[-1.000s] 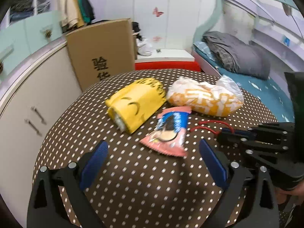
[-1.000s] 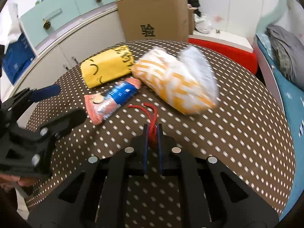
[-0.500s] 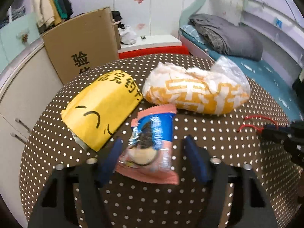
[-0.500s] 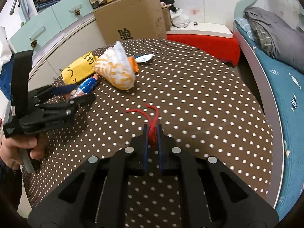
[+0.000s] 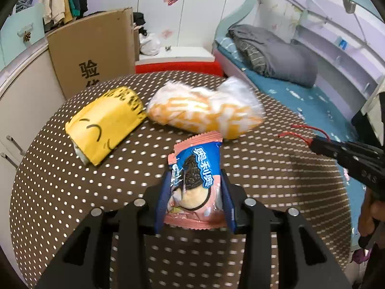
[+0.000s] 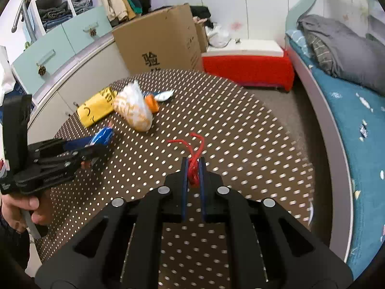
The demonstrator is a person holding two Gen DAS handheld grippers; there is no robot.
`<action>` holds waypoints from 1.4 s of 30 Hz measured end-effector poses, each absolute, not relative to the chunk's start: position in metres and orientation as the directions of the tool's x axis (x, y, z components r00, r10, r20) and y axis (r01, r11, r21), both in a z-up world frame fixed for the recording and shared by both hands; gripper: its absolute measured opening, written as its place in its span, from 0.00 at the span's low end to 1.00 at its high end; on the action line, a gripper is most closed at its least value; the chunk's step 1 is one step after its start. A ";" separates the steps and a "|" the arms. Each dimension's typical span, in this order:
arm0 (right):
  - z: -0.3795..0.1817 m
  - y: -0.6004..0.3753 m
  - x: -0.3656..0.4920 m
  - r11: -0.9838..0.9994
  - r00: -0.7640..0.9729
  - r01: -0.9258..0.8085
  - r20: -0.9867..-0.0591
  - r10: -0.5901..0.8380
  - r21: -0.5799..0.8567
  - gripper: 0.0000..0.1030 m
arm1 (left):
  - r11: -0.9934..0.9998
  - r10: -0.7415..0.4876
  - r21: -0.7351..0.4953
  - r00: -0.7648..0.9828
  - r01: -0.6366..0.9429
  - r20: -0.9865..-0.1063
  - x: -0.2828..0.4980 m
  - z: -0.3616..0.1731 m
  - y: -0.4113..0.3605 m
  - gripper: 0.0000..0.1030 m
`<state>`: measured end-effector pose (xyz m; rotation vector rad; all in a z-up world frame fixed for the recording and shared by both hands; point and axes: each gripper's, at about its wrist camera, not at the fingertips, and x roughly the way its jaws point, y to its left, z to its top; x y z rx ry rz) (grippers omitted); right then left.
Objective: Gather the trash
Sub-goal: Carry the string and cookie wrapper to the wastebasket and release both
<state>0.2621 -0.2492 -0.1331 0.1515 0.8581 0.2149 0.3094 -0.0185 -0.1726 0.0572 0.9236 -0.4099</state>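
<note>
Left fingers (image 5: 166,192) now pinching cookie wrapper (image 5: 196,180).

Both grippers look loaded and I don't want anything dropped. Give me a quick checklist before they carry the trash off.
1. Left gripper shut on cookie wrapper: ok, fingers press both sides.
2. Right gripper shut on red string: ok, loose ends stick out ahead.
3. Wrapper lifted off the table: cannot tell.
4. Trash bin located: not ok, none in view.
5. Trash remaining: not ok, yellow packet and orange-white bag lie on the table.
</note>
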 end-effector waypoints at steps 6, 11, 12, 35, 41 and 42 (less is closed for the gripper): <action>-0.102 -0.286 0.251 0.971 0.696 -0.102 -0.682 0.224 0.215 0.08 | 0.900 -0.366 -0.135 0.548 0.415 -0.752 0.295 -0.147 -0.043 0.38; -0.077 -0.329 0.241 0.976 0.754 -0.055 -0.631 0.180 0.213 0.08 | 0.882 -0.397 -0.131 0.565 0.453 -0.723 0.291 -0.123 -0.071 0.38; -0.073 -0.340 0.239 0.975 0.764 -0.041 -0.622 0.171 0.217 0.08 | 0.878 -0.403 -0.130 0.566 0.461 -0.719 0.291 -0.120 -0.076 0.38; -0.226 -0.512 0.258 0.848 0.615 0.327 -0.776 0.144 0.417 0.09 | 0.786 -0.485 -0.128 0.474 0.605 -0.734 0.297 -0.112 -0.230 0.38; -0.280 -0.537 0.272 0.794 0.543 0.404 -0.817 0.192 0.455 0.55 | 0.762 -0.493 -0.129 0.440 0.634 -0.750 0.301 -0.121 -0.260 0.38; -0.284 -0.539 0.270 0.789 0.541 0.409 -0.818 0.194 0.458 0.65 | 0.759 -0.494 -0.129 0.434 0.639 -0.753 0.302 -0.123 -0.266 0.38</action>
